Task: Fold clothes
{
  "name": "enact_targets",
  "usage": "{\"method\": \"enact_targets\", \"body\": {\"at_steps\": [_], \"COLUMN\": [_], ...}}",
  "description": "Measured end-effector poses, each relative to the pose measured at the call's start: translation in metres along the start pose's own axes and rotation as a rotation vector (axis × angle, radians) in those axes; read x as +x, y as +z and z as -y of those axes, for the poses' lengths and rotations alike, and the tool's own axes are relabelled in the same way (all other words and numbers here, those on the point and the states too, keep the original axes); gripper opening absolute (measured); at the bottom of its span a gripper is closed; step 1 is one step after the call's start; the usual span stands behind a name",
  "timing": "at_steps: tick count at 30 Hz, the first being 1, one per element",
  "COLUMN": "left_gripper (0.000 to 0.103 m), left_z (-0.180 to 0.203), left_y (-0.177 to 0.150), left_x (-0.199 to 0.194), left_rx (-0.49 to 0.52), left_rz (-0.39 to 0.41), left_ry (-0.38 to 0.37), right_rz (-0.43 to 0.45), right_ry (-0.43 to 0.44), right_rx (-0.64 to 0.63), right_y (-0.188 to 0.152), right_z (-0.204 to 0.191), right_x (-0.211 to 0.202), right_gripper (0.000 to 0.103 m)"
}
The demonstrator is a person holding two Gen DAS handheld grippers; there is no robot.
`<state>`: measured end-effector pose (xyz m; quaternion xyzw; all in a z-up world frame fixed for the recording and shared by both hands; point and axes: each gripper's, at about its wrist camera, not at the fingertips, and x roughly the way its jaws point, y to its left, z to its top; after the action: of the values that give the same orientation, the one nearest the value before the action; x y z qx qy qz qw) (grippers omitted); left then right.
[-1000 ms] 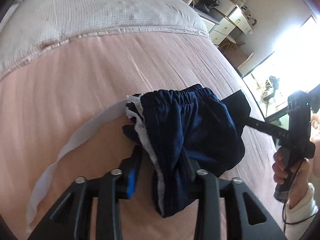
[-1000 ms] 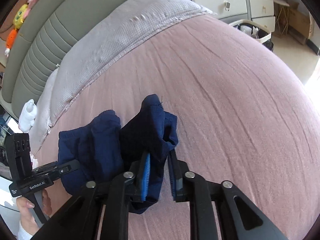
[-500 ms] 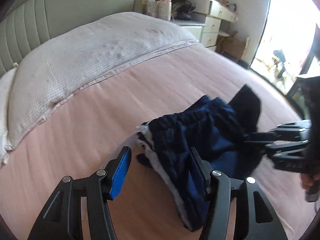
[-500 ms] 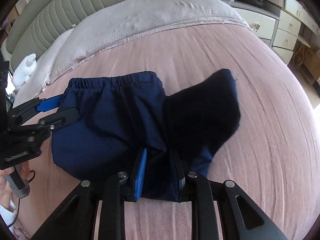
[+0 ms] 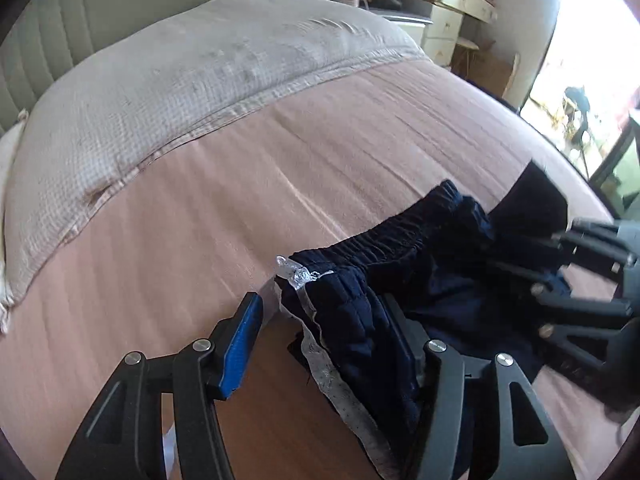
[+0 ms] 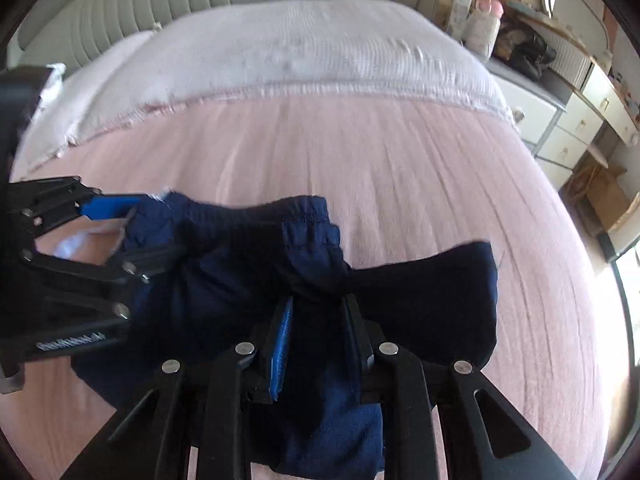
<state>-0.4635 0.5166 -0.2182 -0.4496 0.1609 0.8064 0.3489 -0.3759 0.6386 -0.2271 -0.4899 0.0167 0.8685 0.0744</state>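
The navy shorts [image 6: 224, 280] lie bunched on the pink bedspread [image 6: 400, 168]. The right gripper [image 6: 316, 320] pinches them; the left gripper [image 5: 320, 312] gapes beside the waistband, which it should reclamp so the fabric spreads flat.

The right gripper [image 6: 316, 344] has its fingers [image 6: 282, 344] closed on the near edge of the navy shorts [image 6: 224, 280], which lie crumpled on the pink bed [image 6: 400, 168]. Left of the shorts, the left gripper [image 6: 116, 232] has its fingers spread apart at the waistband corner. Beyond the shorts lies a white blanket [image 6: 288, 52].
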Motion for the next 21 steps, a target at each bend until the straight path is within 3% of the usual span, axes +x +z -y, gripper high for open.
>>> {"method": "enact_targets", "body": {"at_steps": [1,3,5,7,11,15,21], "left_gripper": [0.057,0.063,0.065,0.065,0.065,0.065,0.065], "left_z": [-0.001,0.001,0.004,0.004,-0.013,-0.056,-0.119], "left_y": [0.001,0.004,0.012,0.018,0.012,-0.008,-0.061], "left_x": [-0.013,-0.033,-0.037,-0.039,-0.082,-0.133,-0.242], "left_rx": [-0.027,-0.067,-0.088,-0.095,-0.144,-0.240,-0.360], "left_rz": [0.040,0.114,0.116,0.096,0.107,0.108,0.156], "left_ry": [0.007,0.028,0.034,0.026,0.117,0.168,0.352], "right_rz": [0.018,0.014,0.053,0.092,0.107,0.119,0.179], "right_ry": [-0.010,-0.036,-0.053,-0.086,-0.090,-0.029,0.074], "right_rx": [0.024,0.095,0.144,0.150,0.144,0.176,0.115], "right_y": [0.001,0.003,0.008,0.014,0.023,0.035,0.059], "right_z": [0.001,0.003,0.002,-0.004,-0.015,-0.035,-0.110], "right_x": [-0.008,-0.022,-0.036,-0.050,-0.076,-0.098,-0.156], "right_gripper": [0.025,0.040,0.063,0.069,0.078,0.078,0.078]}}
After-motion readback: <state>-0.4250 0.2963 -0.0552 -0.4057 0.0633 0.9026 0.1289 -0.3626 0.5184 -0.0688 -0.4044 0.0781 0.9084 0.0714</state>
